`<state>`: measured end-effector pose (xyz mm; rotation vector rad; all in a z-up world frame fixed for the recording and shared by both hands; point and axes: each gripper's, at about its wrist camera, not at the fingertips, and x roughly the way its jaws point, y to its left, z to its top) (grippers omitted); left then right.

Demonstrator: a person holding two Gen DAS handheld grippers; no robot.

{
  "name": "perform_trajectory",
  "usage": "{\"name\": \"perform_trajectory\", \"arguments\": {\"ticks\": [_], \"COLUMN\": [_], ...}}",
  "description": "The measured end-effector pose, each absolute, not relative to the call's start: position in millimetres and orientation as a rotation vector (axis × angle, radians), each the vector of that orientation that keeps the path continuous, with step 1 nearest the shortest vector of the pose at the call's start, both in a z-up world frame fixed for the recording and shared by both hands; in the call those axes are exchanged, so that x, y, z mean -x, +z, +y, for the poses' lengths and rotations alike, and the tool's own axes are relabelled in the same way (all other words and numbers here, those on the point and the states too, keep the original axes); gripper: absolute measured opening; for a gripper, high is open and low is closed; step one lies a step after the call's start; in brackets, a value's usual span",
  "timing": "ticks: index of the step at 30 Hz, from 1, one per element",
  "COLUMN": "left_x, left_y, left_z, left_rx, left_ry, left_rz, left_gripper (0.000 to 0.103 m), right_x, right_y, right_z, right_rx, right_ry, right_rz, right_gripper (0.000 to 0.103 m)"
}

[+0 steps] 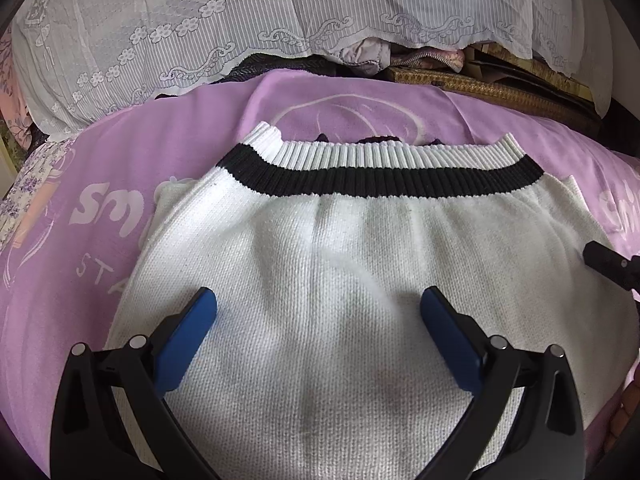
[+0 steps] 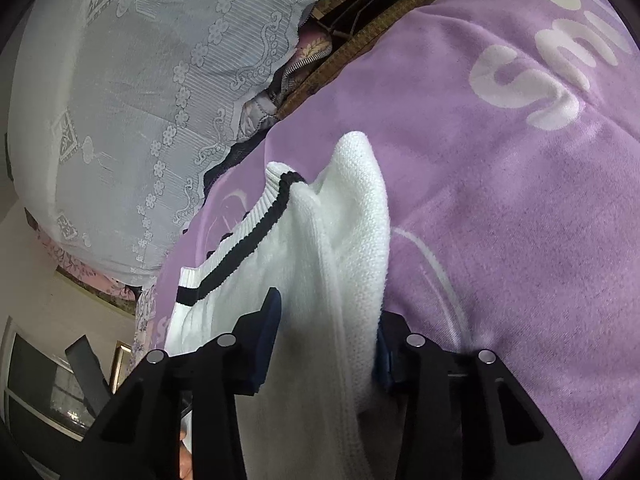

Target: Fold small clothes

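On the bed, over a purple blanket (image 1: 192, 120) printed with white lettering, lay the white knit sweater (image 1: 360, 248), its black-and-white ribbed hem (image 1: 380, 168) on the far side. Beyond it sat a lace-covered pillow (image 1: 200, 20). The left hand-held gripper (image 1: 318, 308) hovered over the near middle of the sweater with its jaws wide apart, holding nothing. The right hand-held gripper (image 2: 328, 328) stood at the sweater's right edge, its jaws part-closed around a raised fold of knit (image 2: 352, 216); whether the pads were already pressing on it I could not tell. The risk from here, as I judged it, was a shallow bite: loose, thick knit could slip out during the lift, or only the top layer might come up, so the fold would land crooked and bunched.
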<state>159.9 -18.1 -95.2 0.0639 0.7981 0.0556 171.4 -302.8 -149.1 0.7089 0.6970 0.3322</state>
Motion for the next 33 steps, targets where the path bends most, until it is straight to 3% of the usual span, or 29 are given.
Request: {"name": "perform_trajectory", "arguments": {"ticks": [4,13,20,26,33], "left_x": [-160,-151,-131,-114,-88], "left_y": [-95,-90,-82,-79,-84], "left_z": [-18,-15,-4,-9,-71], "left_rx": [-0.064,-0.044,-0.018,-0.011,-0.307], "left_ry": [0.055,0.047,0.029,-0.041,-0.034], "left_rz": [0.798,0.778,0.77,0.819,0.738], "left_gripper": [0.099,0.099,0.099,0.098,0.098], "right_x": [-166,-164,-153,-163,-163], "right_y": [-149,-155,-139,-153,-157], "right_z": [-299,-306,-290,-304,-309], "right_rx": [-0.695,-0.735,-0.584,-0.712,-0.789], "right_ry": [0.346,0.317,0.284,0.305,0.341], "right_rz": [0.695,0.68,0.614,0.681,0.696], "right_gripper": [0.04,0.027,0.026,0.026,0.026]}}
